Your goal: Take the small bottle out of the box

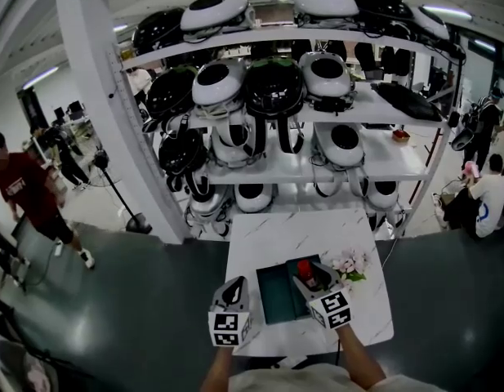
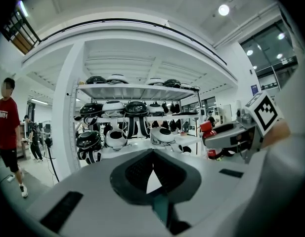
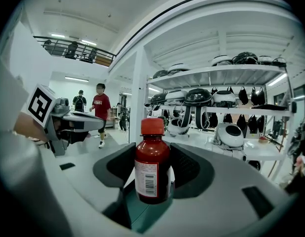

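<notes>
The small bottle [image 3: 152, 169], dark red with a red cap and a white barcode label, stands upright between the pads of my right gripper [image 3: 152, 158], which is shut on it. In the head view that gripper [image 1: 310, 278] holds the bottle [image 1: 305, 269] over the right part of the open teal box [image 1: 274, 299] on the white table. My left gripper [image 1: 233, 292] hovers at the box's left edge; its jaws [image 2: 152, 157] are shut with nothing between them. From the left gripper view the bottle's cap [image 2: 207, 127] shows to the right, in the other gripper.
The white marble-pattern table [image 1: 268, 235] also carries a small bunch of pale pink flowers [image 1: 350, 263] right of the box. Behind it stands a white rack [image 1: 276, 170] loaded with several black and white helmets. A person in a red shirt [image 1: 23, 190] walks at the far left.
</notes>
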`<state>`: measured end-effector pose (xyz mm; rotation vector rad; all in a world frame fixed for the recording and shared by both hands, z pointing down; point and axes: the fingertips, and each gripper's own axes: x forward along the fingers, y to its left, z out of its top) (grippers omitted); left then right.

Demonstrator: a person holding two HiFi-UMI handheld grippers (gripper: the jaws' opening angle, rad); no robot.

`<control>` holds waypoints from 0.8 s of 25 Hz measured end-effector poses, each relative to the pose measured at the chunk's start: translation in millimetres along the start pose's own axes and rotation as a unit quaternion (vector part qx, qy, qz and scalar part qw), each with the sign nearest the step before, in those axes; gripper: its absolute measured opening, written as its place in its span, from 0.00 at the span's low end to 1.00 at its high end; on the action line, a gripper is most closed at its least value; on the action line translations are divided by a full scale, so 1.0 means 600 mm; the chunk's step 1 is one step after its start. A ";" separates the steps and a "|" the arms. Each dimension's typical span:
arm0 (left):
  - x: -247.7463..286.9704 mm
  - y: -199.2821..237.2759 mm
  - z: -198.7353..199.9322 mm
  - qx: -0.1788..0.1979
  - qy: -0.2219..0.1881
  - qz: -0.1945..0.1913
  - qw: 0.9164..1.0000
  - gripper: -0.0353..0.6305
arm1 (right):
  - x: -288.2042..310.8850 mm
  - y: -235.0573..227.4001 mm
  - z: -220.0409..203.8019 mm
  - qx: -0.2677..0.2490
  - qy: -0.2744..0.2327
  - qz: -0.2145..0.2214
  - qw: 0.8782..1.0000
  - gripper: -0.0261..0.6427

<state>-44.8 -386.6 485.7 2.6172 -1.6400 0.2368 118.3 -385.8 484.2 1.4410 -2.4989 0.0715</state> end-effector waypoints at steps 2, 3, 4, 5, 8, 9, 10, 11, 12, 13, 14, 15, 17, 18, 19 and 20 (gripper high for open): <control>-0.002 -0.001 0.001 0.001 -0.001 0.002 1.000 0.08 | -0.001 -0.001 -0.001 -0.001 0.000 -0.002 1.000 0.39; -0.003 0.000 -0.001 0.001 -0.001 0.004 1.000 0.08 | -0.001 -0.001 -0.002 -0.001 0.000 -0.002 1.000 0.39; -0.003 0.001 -0.003 0.001 0.000 0.005 1.000 0.08 | 0.000 -0.001 -0.003 0.001 -0.001 -0.001 1.000 0.39; -0.003 0.001 -0.004 0.000 0.001 0.005 1.000 0.08 | 0.001 -0.001 -0.003 0.002 -0.001 0.000 1.000 0.39; -0.004 -0.003 -0.004 -0.001 0.007 0.005 1.000 0.08 | 0.001 0.000 -0.002 0.002 -0.002 0.004 1.000 0.39; -0.003 -0.003 -0.003 0.000 0.006 0.005 1.000 0.08 | 0.001 0.000 -0.001 0.003 -0.002 0.005 1.000 0.39; -0.003 -0.003 -0.001 0.000 0.006 0.005 1.000 0.08 | 0.003 0.001 0.000 0.003 -0.001 0.006 1.000 0.39; -0.001 -0.002 -0.001 0.001 0.005 0.005 1.000 0.08 | 0.006 0.001 0.000 0.003 -0.001 0.007 1.000 0.39; 0.001 -0.001 0.000 0.001 0.005 0.005 1.000 0.08 | 0.008 0.002 0.000 0.003 0.000 0.008 1.000 0.39; 0.002 -0.001 0.001 0.001 0.005 0.004 1.000 0.08 | 0.010 0.002 0.000 0.002 0.000 0.008 1.000 0.39; 0.003 -0.003 0.002 0.000 0.005 0.002 1.000 0.08 | 0.010 0.002 0.000 0.002 0.001 0.008 1.000 0.39; 0.002 -0.004 0.002 -0.001 0.006 0.001 1.000 0.08 | 0.010 0.003 -0.001 0.002 0.002 0.008 1.000 0.39; 0.000 -0.004 0.001 -0.001 0.006 0.000 1.000 0.08 | 0.008 0.005 -0.003 0.000 0.004 0.007 1.000 0.39; 0.000 -0.002 -0.001 -0.001 0.006 0.001 1.000 0.08 | 0.009 0.006 -0.004 -0.001 0.005 0.007 1.000 0.39; 0.000 -0.001 -0.002 -0.001 0.007 0.002 1.000 0.08 | 0.009 0.006 -0.005 -0.003 0.007 0.006 1.000 0.39; 0.001 0.001 -0.004 -0.001 0.007 0.003 1.000 0.08 | 0.009 0.007 -0.006 -0.005 0.008 0.006 1.000 0.39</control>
